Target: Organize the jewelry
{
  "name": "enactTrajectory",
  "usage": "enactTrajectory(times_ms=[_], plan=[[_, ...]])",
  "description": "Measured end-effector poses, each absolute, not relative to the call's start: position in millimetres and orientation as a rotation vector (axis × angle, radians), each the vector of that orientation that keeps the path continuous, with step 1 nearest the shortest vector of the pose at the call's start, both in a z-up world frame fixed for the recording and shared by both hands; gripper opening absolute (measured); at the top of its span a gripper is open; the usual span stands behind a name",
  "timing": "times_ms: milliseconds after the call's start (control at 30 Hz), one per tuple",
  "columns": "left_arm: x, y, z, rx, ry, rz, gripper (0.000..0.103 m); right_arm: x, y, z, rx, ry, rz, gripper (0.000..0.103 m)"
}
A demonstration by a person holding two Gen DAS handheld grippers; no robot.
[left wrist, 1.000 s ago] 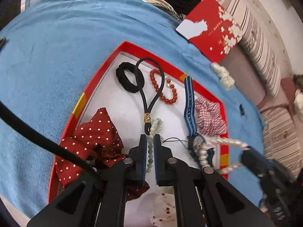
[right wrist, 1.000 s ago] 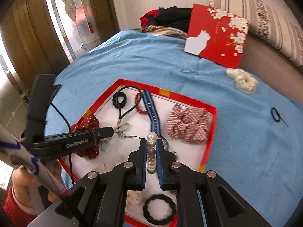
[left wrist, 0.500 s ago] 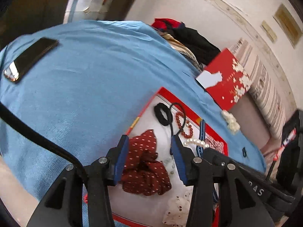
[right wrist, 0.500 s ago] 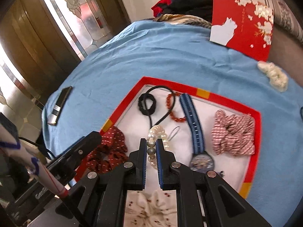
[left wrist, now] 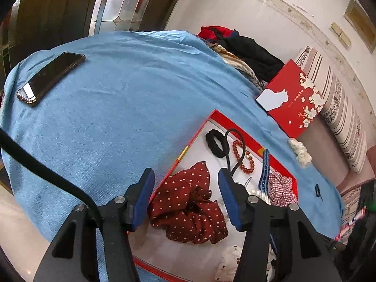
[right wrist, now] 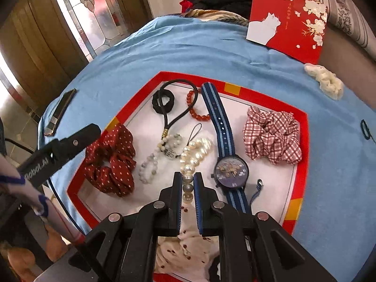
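Two handheld grippers over a red-rimmed tray [right wrist: 303, 155] with a white floor, set on a blue cloth [left wrist: 117, 117].

Right gripper [right wrist: 188, 189]: jaws narrow, pinched on one end of a pearl bracelet [right wrist: 195, 151]; rest of the pearls lying in a loose heap on the tray floor just ahead of the fingertips, near the tray's middle.

Left gripper [left wrist: 185, 197]: jaws apart and opening, empty, hovering above the tray's near left corner, over a dark red polka-dot scrunchie [left wrist: 190, 209] without touching it.

Also in the tray, seen from the right wrist: pale green bead string with a black cord loop [right wrist: 162, 150] just left of the pearls; blue striped watch [right wrist: 231, 168] just right of them, strap running toward the far rim; red-and-white checked scrunchie [right wrist: 272, 137] further right; black hair tie [right wrist: 163, 102] and red bead bracelet [right wrist: 196, 109] near the far rim; cream scrunchie with red dots [right wrist: 185, 246] at the near edge, partly hidden under the right gripper.

Outside the tray, on the cloth: dark phone [left wrist: 50, 78] far to the left; white scrunchie [right wrist: 325, 83] and a small dark ring [right wrist: 365, 129] to the right; red box lid with white blossoms and a cat shape [right wrist: 289, 18] leaning at the back.
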State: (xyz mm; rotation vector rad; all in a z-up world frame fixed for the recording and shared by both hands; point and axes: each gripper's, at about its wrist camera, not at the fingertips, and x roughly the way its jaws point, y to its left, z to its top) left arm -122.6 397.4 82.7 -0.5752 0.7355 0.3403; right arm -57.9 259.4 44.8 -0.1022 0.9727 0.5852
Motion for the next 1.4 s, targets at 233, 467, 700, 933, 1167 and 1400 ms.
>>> enactTrajectory(times_ms=[233,467,700,933,1167,1400], plan=[[-121,390,84,-0.497,0.746,0.372,0.055,-65,243,42,-0.065,0.995,0.588,0.033],[-122,383,87,-0.43,0.738,0.419,0.058,-81,190,50,-0.011,0.956,0.527,0.041],[-132,368,102,-0.318,0.668,0.479,0.064,-114,115,57,0.02,0.866,0.388,0.043],[-156,322,133,-0.099,0.547,0.558,0.068,-154,56,50,0.045,0.801,0.25,0.046],[-221,245,187,-0.007,0.283,0.59,0.103,-173,27,56,0.072,0.74,0.203,0.051],[-240,185,222,0.018,0.334,0.497,0.103,-192,21,61,0.075,0.676,0.208,0.054]])
